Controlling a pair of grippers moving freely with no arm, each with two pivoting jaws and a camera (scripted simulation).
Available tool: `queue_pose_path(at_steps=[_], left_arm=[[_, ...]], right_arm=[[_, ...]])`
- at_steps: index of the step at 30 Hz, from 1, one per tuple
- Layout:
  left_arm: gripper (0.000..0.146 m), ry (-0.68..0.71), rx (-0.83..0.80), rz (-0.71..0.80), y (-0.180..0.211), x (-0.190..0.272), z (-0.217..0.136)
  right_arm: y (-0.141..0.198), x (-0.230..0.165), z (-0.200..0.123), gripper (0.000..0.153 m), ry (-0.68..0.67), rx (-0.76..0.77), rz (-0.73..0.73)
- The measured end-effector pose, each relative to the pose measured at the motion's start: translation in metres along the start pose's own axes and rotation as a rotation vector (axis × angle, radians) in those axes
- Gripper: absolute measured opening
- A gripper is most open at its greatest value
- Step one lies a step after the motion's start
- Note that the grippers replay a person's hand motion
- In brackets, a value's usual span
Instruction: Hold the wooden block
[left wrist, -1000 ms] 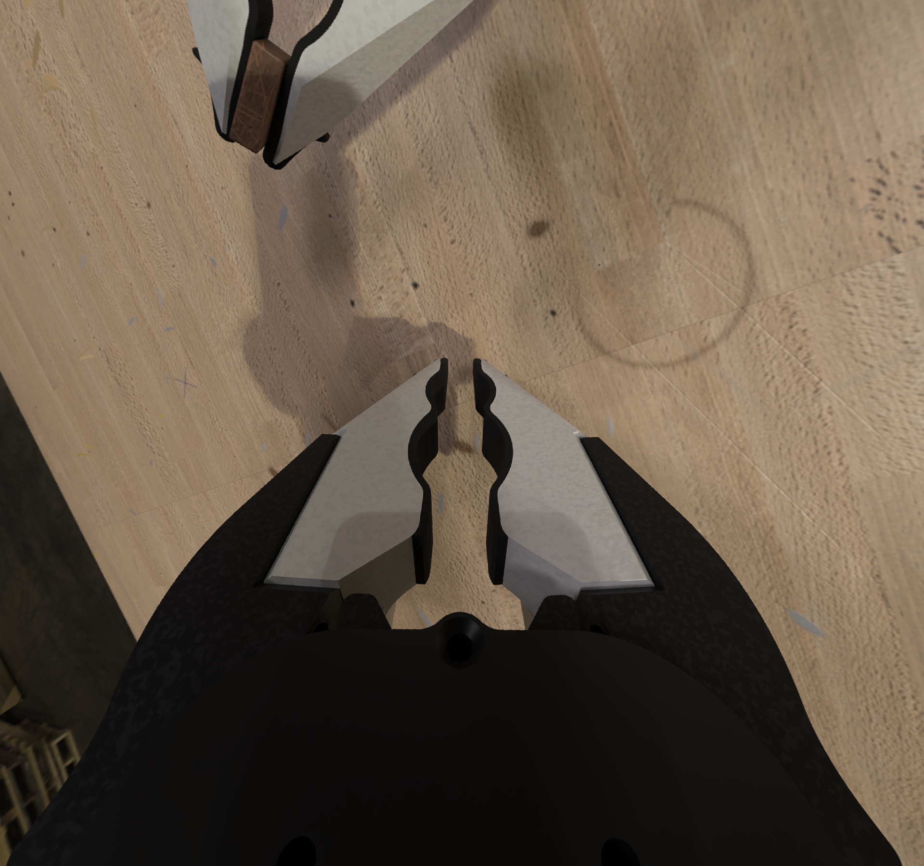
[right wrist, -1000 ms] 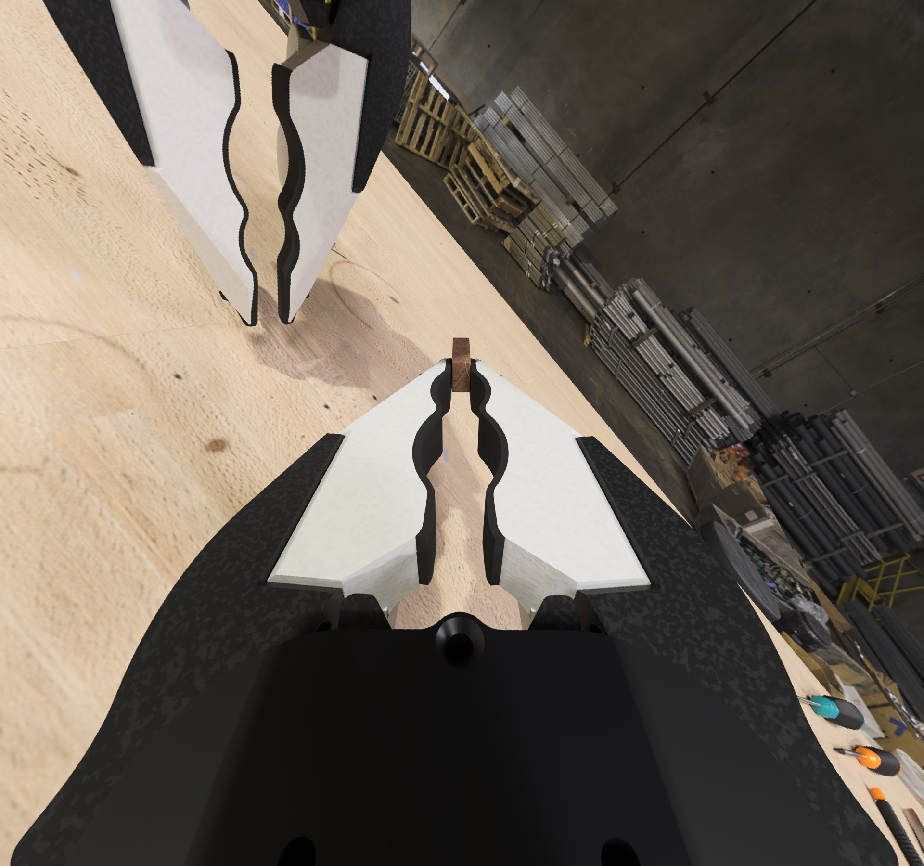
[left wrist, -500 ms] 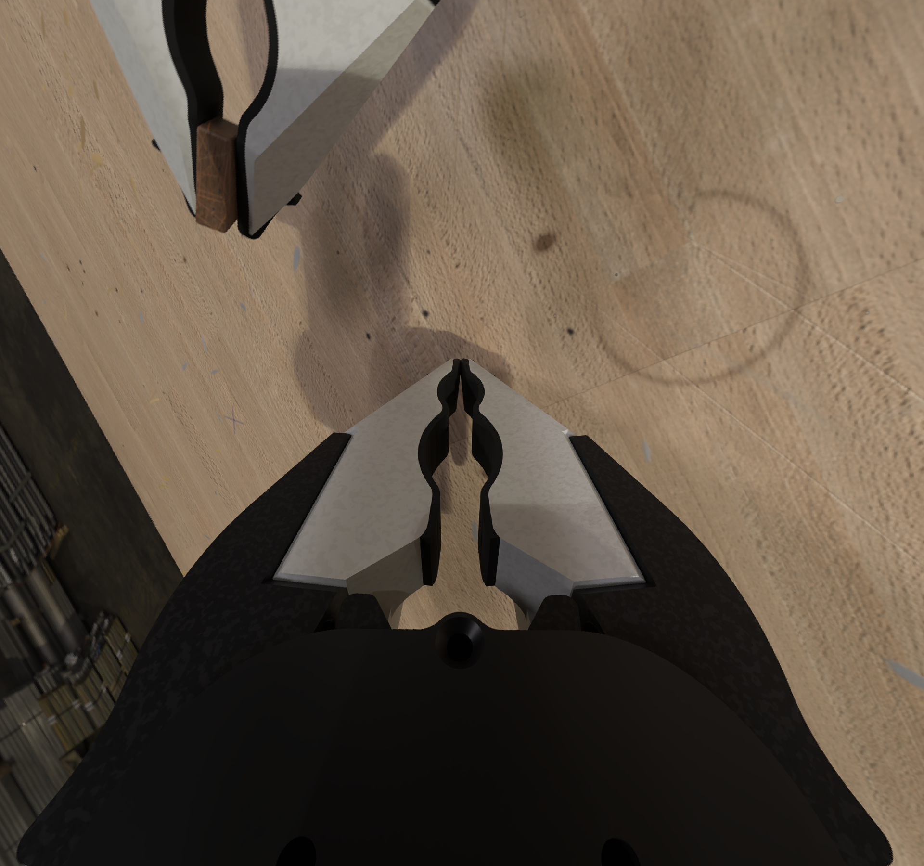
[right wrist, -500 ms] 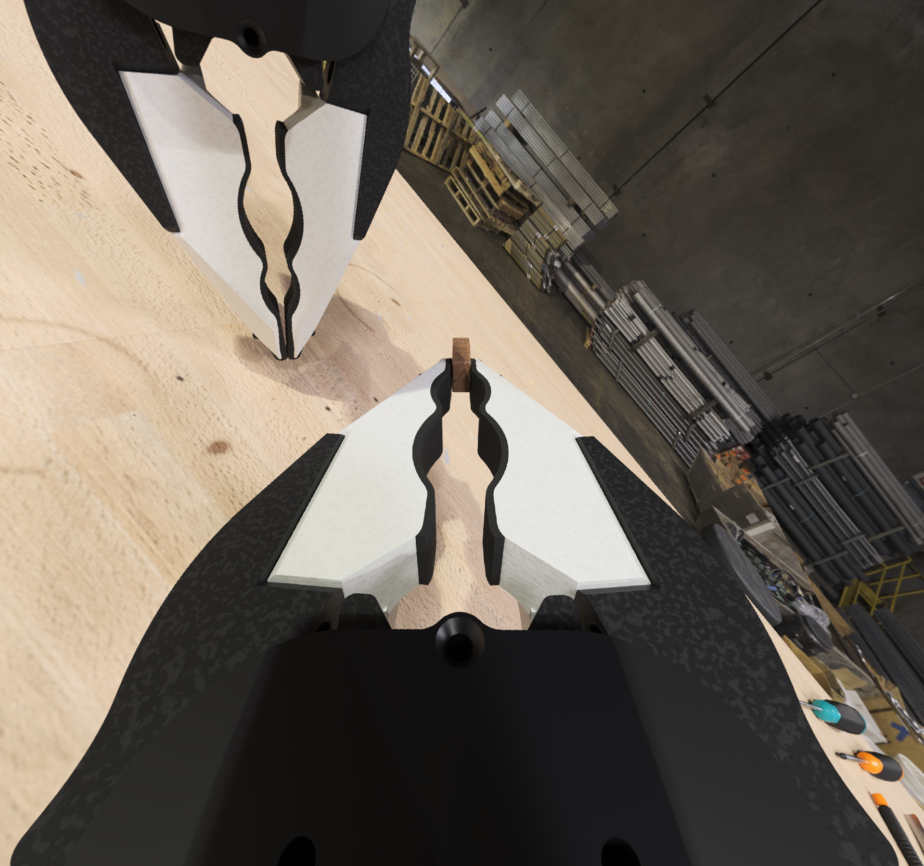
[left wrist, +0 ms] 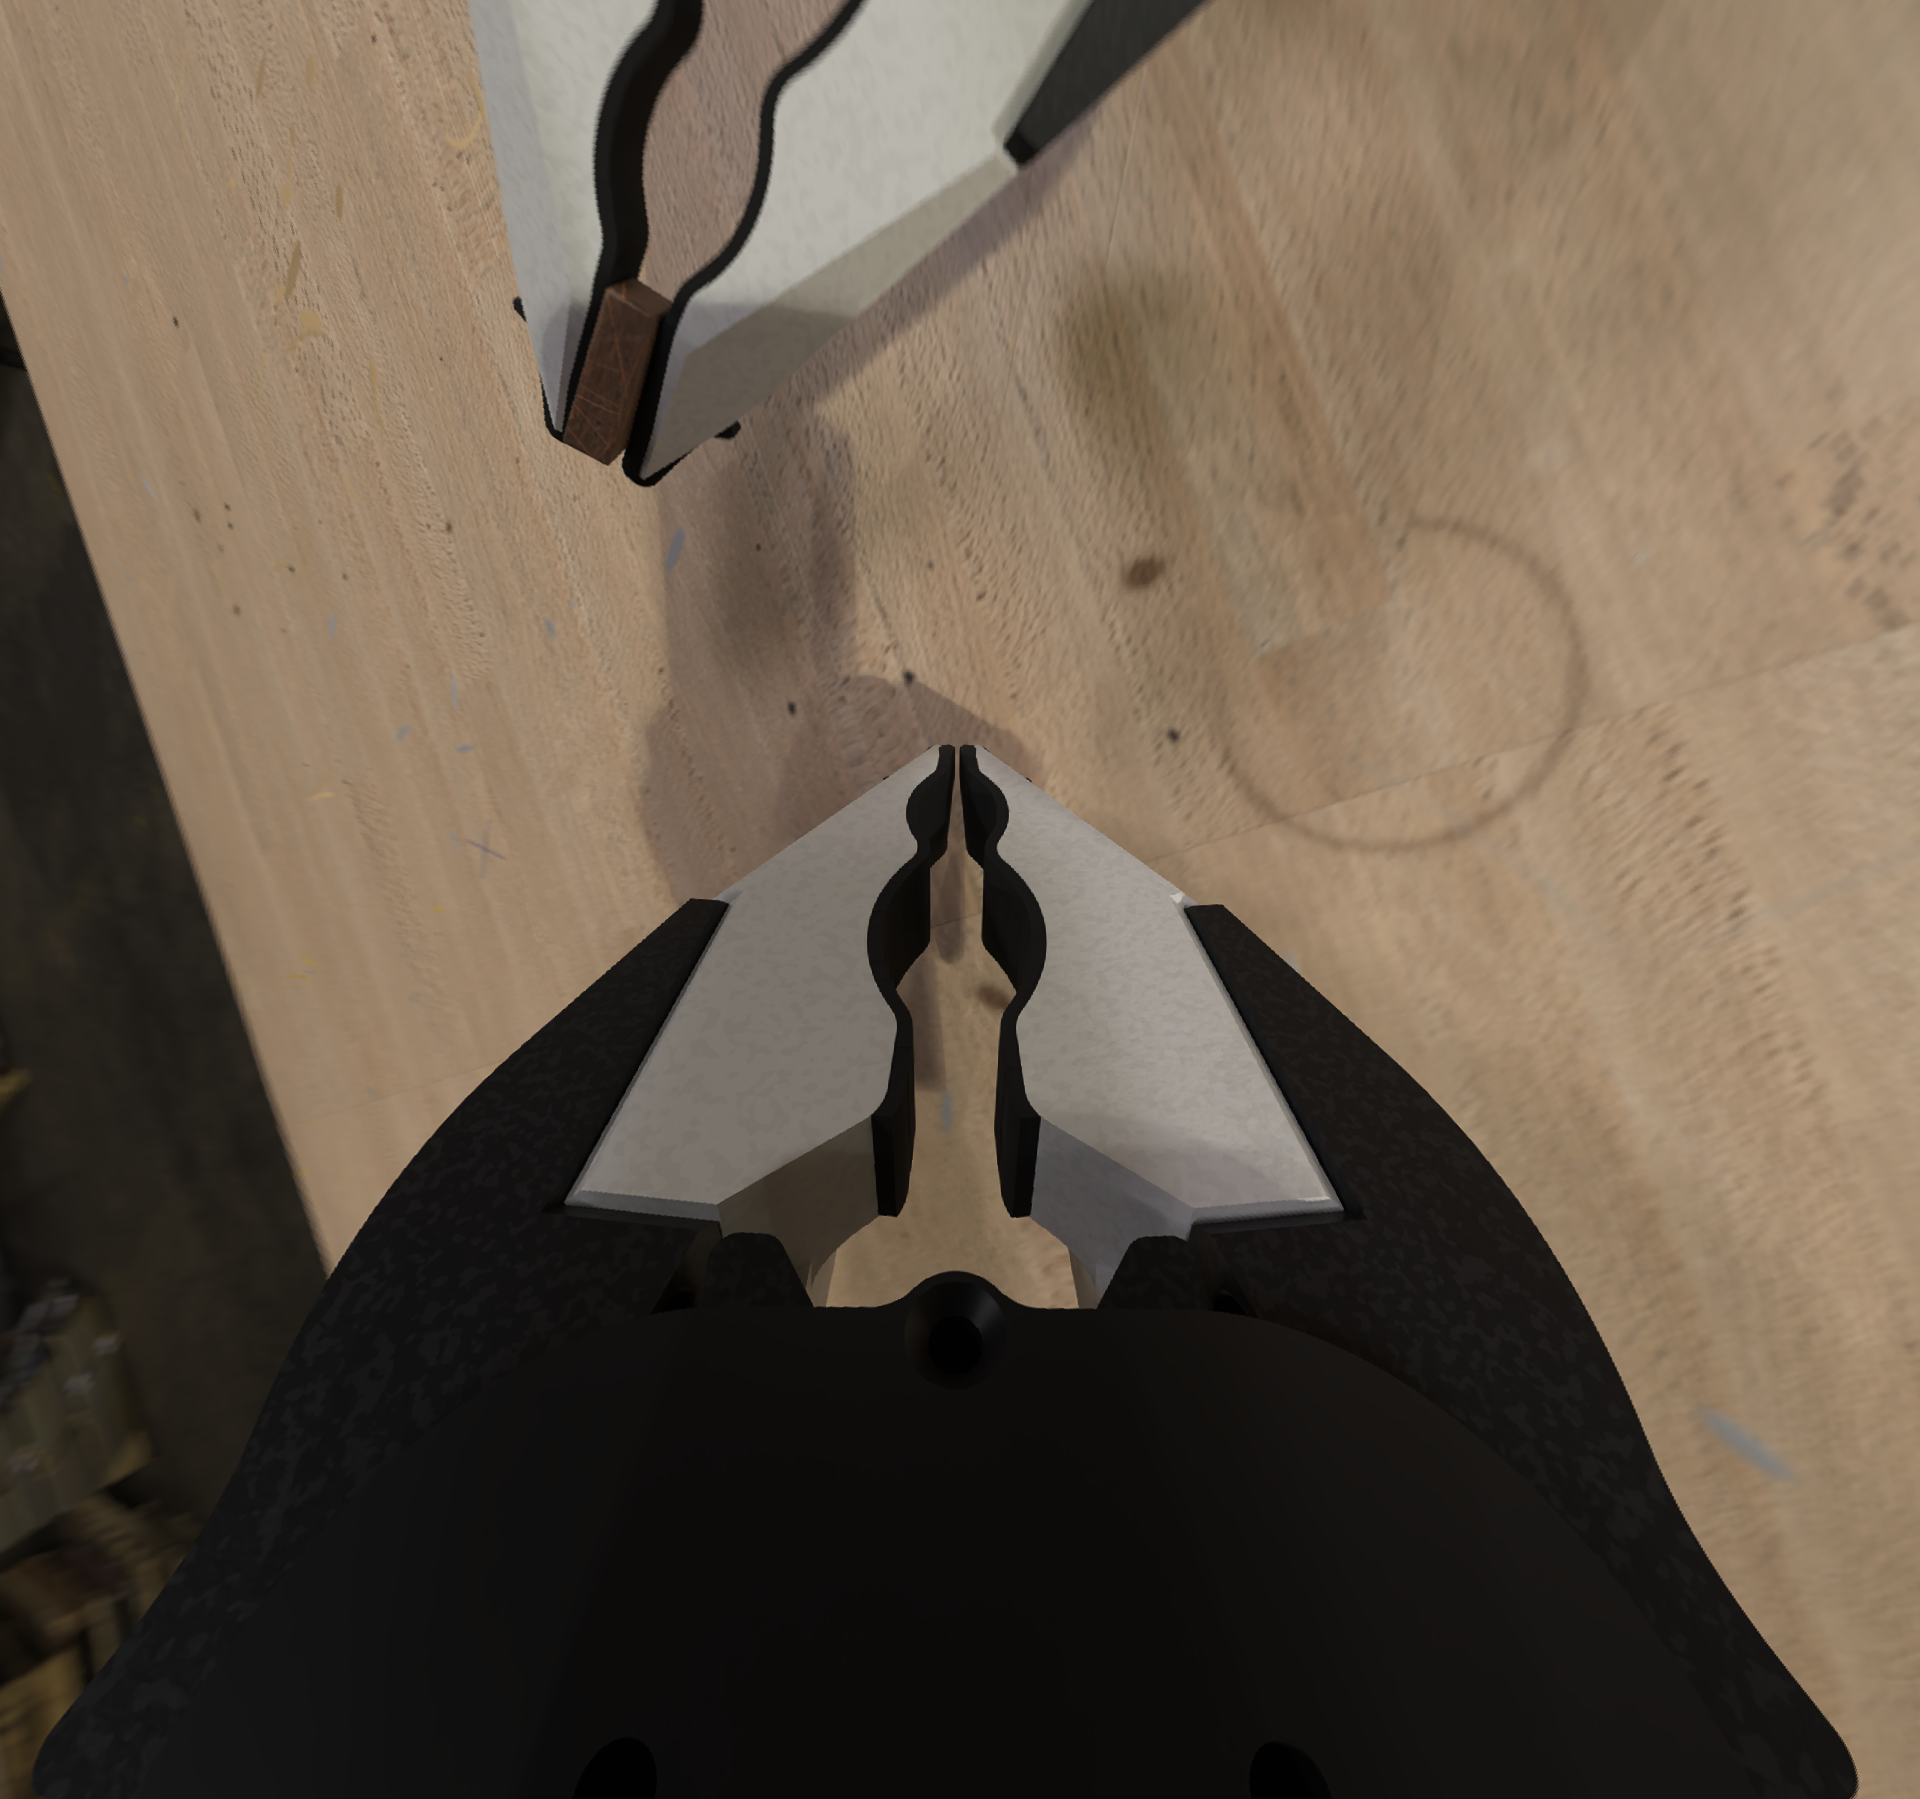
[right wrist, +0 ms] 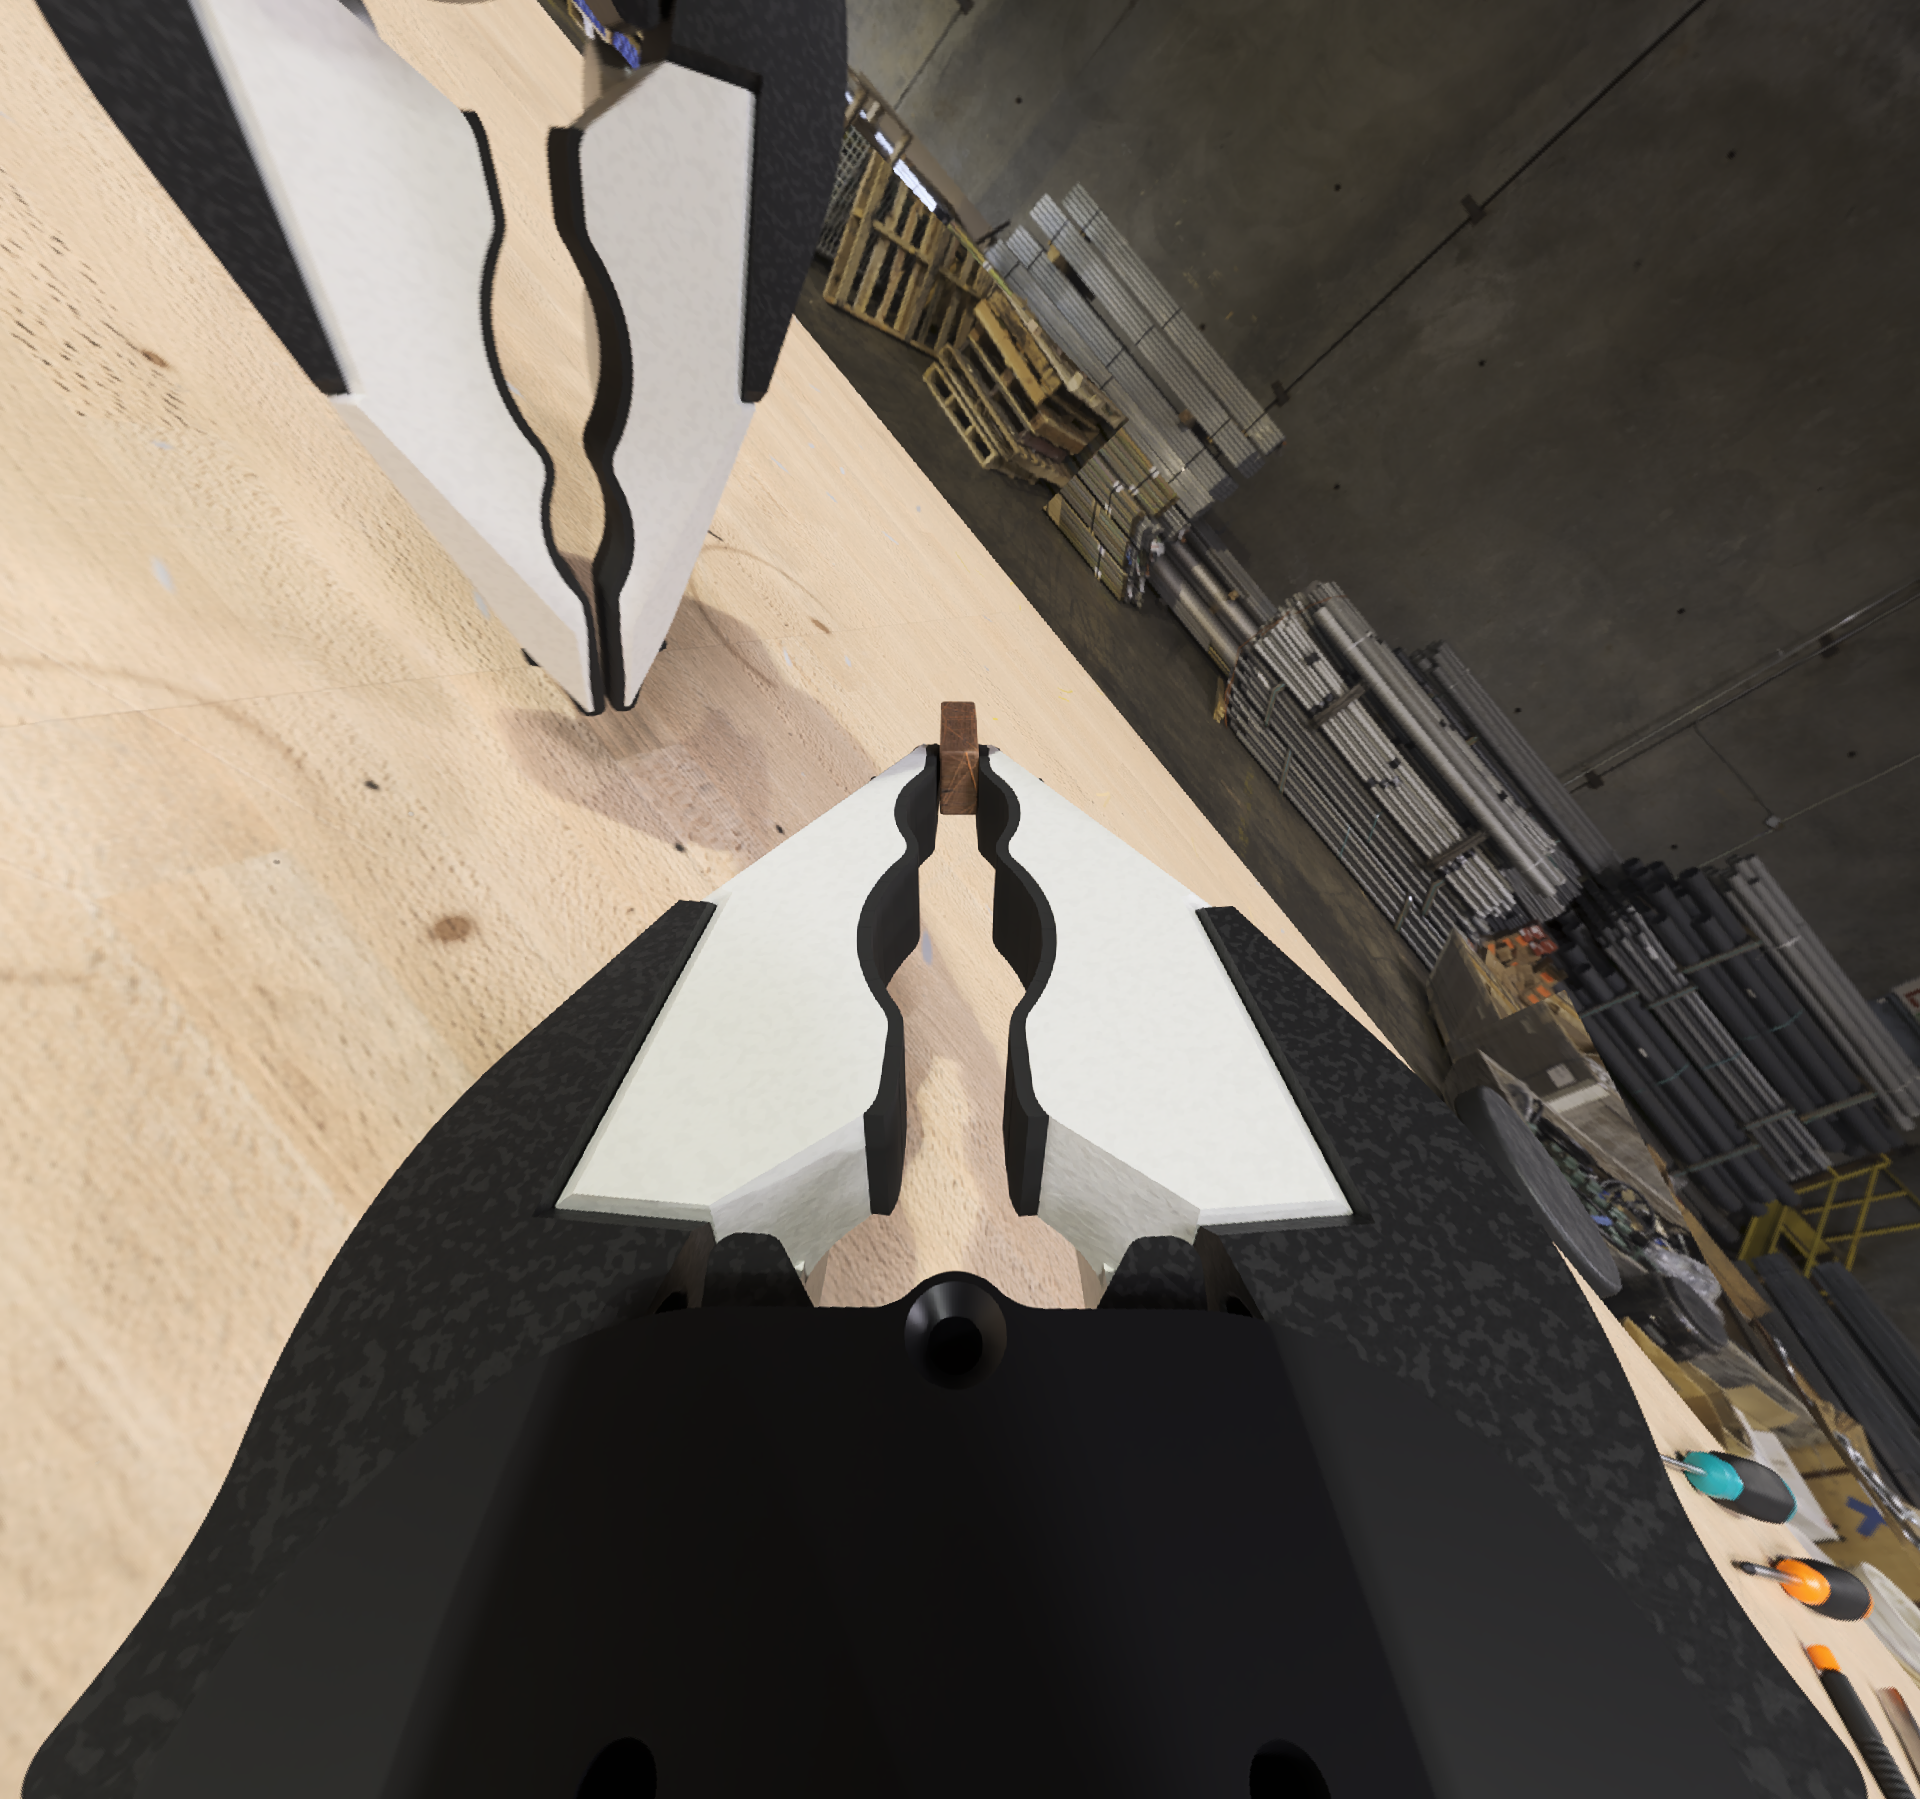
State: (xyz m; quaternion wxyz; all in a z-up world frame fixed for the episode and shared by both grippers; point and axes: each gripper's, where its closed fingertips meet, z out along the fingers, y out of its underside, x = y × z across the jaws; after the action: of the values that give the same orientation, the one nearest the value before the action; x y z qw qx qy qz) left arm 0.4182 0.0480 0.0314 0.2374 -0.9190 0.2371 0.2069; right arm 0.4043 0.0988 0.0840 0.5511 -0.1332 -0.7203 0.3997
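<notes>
**A:** Over the pale wooden table, the right gripper is angled low and pinches the wooden block right at its fingertips, so the block sits up off the surface. You can see the same block in the left wrist view.

**B:** And the left gripper?

**A:** Points down at the table, tips pressed together, nothing in them. Its body is cut off at the frame top in the right wrist view. Screwdrivers by the edge are tiny, hard to make out.
</notes>
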Motion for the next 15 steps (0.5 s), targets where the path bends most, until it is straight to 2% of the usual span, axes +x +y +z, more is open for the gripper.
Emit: queue_pose_path(at_steps=[6, 15], left_arm=[[0.018, 0.007, 0.025, -0.252, -0.005, 0.012, 0.003], [0.023, -0.015, -0.005, -0.663, 0.006, 0.012, 0.003]], right_arm=[[0.0, 0.0, 0.0, 0.006, 0.0, 0.0, 0.001], [0.0, 0.0, 0.0, 0.006, 0.0, 0.0, 0.002]])
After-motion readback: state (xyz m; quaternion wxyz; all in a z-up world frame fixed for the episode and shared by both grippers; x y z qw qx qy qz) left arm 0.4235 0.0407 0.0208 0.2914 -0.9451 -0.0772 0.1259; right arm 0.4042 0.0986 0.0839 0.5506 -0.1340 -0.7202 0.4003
